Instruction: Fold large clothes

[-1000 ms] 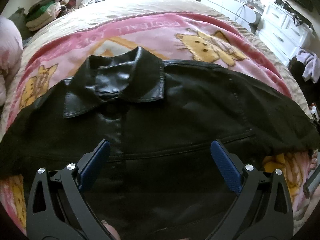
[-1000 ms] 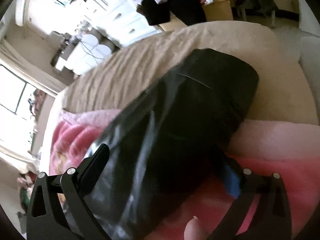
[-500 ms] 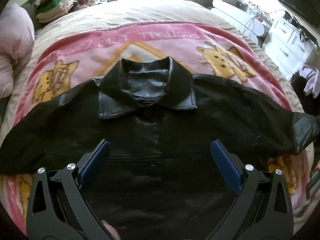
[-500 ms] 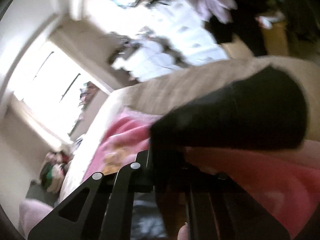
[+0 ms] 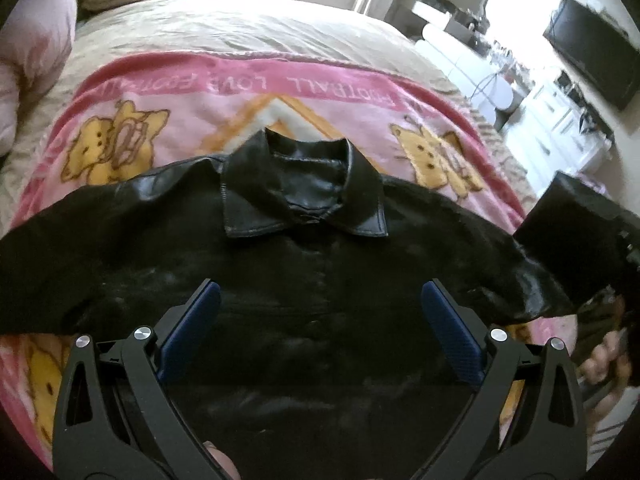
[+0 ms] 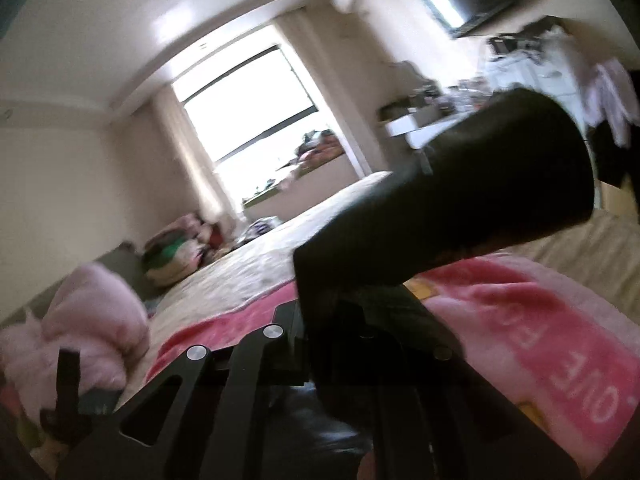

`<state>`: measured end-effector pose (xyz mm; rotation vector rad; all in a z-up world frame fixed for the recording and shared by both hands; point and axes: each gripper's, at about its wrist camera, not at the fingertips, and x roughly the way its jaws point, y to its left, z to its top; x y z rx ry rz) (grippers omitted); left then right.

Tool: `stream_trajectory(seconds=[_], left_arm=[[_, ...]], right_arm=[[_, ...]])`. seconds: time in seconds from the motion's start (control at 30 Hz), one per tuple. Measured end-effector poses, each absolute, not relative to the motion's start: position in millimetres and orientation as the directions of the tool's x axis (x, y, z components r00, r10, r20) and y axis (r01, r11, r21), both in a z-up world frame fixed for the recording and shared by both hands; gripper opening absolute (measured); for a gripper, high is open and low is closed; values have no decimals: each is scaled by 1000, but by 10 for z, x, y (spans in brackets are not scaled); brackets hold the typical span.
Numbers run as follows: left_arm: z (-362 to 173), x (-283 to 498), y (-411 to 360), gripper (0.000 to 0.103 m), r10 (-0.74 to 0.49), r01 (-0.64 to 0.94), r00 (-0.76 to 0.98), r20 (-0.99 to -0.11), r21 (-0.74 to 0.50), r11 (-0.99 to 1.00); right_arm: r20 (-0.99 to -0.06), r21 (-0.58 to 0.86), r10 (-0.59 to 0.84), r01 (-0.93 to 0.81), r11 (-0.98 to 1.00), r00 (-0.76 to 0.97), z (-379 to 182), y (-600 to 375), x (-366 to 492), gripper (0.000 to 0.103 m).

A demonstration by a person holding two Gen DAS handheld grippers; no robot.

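A black leather jacket (image 5: 304,280) lies front-up on a pink cartoon-print blanket (image 5: 248,92) spread over the bed (image 5: 224,28), collar (image 5: 304,192) pointing away from the person and sleeves extended to either side, so that its long axis runs left to right across the left wrist view. The left hand-held gripper (image 5: 320,316) hovers above the chest panel with its blue-padded jaws spread wide and nothing between them; the garment lies directly ahead of and below it. The right hand-held gripper (image 6: 360,320) is clamped on the cuff end of the right sleeve (image 6: 460,200), which rises off the blanket as a dark tube; in the left wrist view the same sleeve end (image 5: 576,236) stands lifted at the jacket's right edge. The coming move, judged from this layout, is to carry that sleeve leftward across the body toward the centre placket. The right hand is therefore the working one, while the left is nearer the torso and placed to pin the fold line. A pink pillow (image 6: 92,312) and a pile of clothes (image 6: 176,252) sit well apart from the jacket.
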<state>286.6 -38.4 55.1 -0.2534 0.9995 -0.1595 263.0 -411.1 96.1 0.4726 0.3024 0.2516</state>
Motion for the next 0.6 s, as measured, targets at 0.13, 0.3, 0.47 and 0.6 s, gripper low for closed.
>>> stream_trajectory(seconds=[0.13, 0.3, 0.47, 0.6], left_arm=[[661, 2808, -164, 94, -306, 14, 545, -780, -356, 934], [788, 2742, 60, 94, -381, 45, 563, -733, -434, 900], [849, 2666, 258, 94, -452, 75, 589, -670, -512, 856], [766, 2635, 433, 94, -485, 49, 588, -647, -571, 820]], right_arm=[[-240, 414, 361, -241, 878, 901, 1005, -3715, 2612, 6], [-283, 322, 448, -355, 877, 848, 957, -3205, 2619, 6], [-366, 203, 520, -479, 854, 771, 772, -2581, 2566, 6], [-481, 120, 538, -556, 823, 692, 522, -2080, 2507, 6]])
